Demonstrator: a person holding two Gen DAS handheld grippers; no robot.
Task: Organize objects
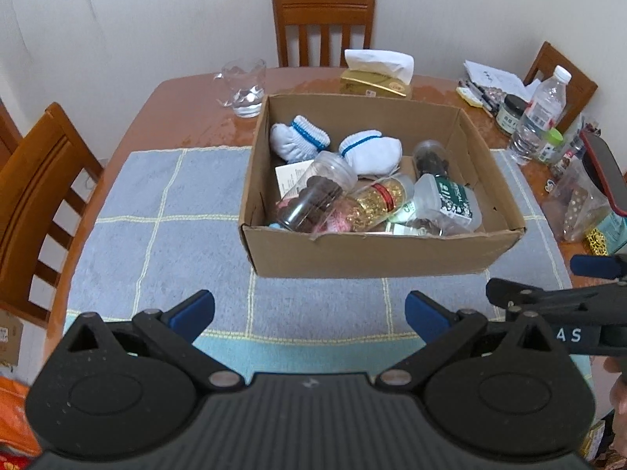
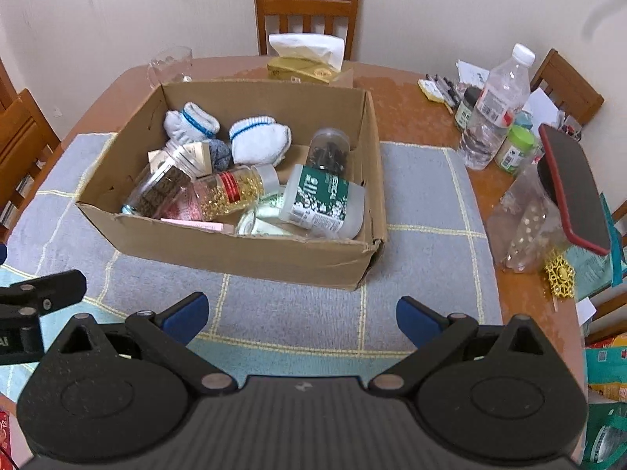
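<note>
Both grippers, left [image 1: 309,313] and right [image 2: 301,313], wide, empty; clear slippery plastic jar of gold beads [image 2: 231,194]: light, rigid, best gripped mid-body

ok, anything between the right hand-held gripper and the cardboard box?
Nothing: only bare checked cloth lies between the open right hand-held gripper and the cardboard box, seen in the right wrist view.

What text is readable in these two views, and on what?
"A S": white letters on the right tongs' body, left wrist view; the rest is cut off.
Green-label bottle in the cardboard box: white print, too distorted to read.
Water bottle label, tissue box, small jars: too small or blurred.
</note>
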